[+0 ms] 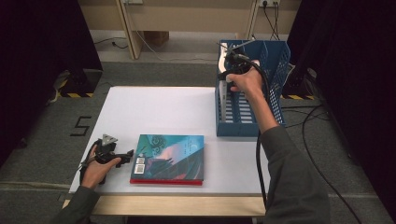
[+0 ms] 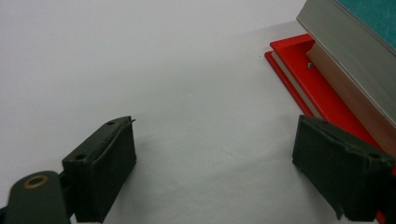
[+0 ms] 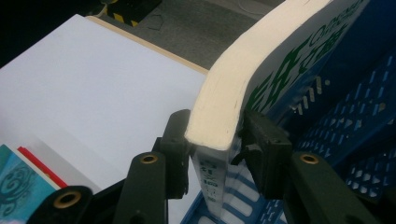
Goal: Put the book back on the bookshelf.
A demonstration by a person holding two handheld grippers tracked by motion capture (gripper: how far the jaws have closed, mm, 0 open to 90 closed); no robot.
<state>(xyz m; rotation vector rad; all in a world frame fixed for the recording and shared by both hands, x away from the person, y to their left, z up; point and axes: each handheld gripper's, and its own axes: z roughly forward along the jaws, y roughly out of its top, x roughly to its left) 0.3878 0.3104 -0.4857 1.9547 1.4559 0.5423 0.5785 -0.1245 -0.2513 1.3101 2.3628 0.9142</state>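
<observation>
A thick soft-cover book (image 3: 261, 70) with cream page edges and green lettering stands tilted in the left end of the blue file rack (image 1: 275, 60). My right gripper (image 3: 215, 135) is shut on its lower corner, one pad on each cover. In the high view that book (image 1: 223, 58) pokes above the rack under my right gripper (image 1: 229, 70). A teal book (image 1: 170, 156) lies flat on a red book (image 1: 166, 182) near the table's front edge. My left gripper (image 1: 126, 156) rests on the table just left of them, open, its right jaw beside the red book (image 2: 303, 70).
The white tabletop (image 1: 154, 112) stretches between the books and the rack. The rack's slotted blue wall (image 3: 355, 121) rises to the right of the held book. Cables (image 1: 322, 121) trail over the floor at right; a wooden frame (image 1: 126, 28) stands behind.
</observation>
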